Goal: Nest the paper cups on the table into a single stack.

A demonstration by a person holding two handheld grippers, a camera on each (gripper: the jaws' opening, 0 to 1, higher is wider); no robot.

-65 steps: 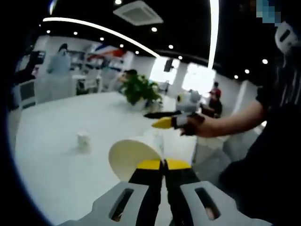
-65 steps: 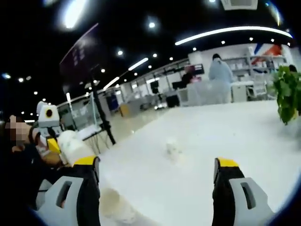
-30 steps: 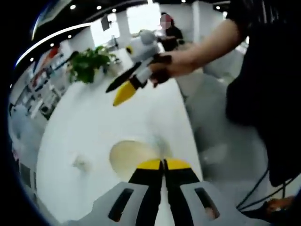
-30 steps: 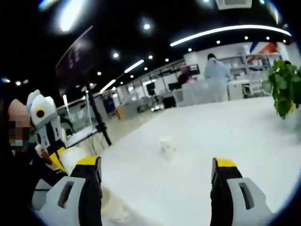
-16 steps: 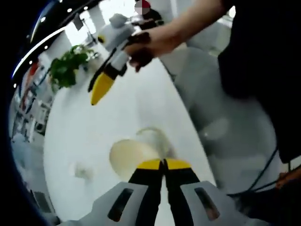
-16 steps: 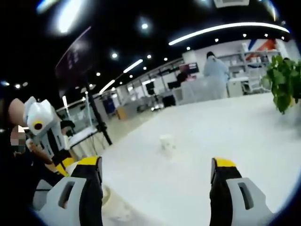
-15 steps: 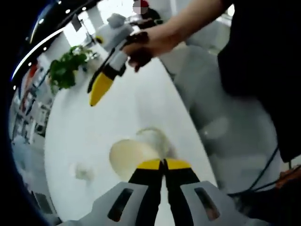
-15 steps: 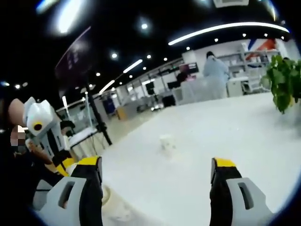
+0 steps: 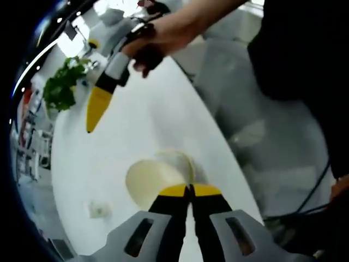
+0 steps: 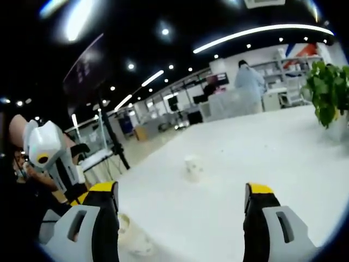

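Note:
My left gripper (image 9: 190, 189) is shut on the rim of a white paper cup (image 9: 148, 182), whose open mouth faces the camera. Just behind and below it, another paper cup (image 9: 179, 160) stands near the white table's edge. A third, small cup (image 9: 98, 209) stands further out on the table. My right gripper (image 10: 180, 191) is open with nothing between its fingers, well above the table; the far cup (image 10: 192, 166) lies ahead of it, and the near cup (image 10: 131, 237) sits low at the left. A hand holds the right gripper (image 9: 97, 112) high in the left gripper view.
A potted green plant (image 10: 327, 93) stands on the far part of the white table (image 10: 262, 158). The table edge (image 9: 218, 136) runs close beside the near cup, with floor beyond. The person's dark-clothed body (image 9: 305, 82) is on the right. A person in white (image 10: 248, 82) stands far back.
The left gripper view has tipped downward toward the table with the cup still held, now just over the near cup. The right gripper stays open, its view barely shifted.

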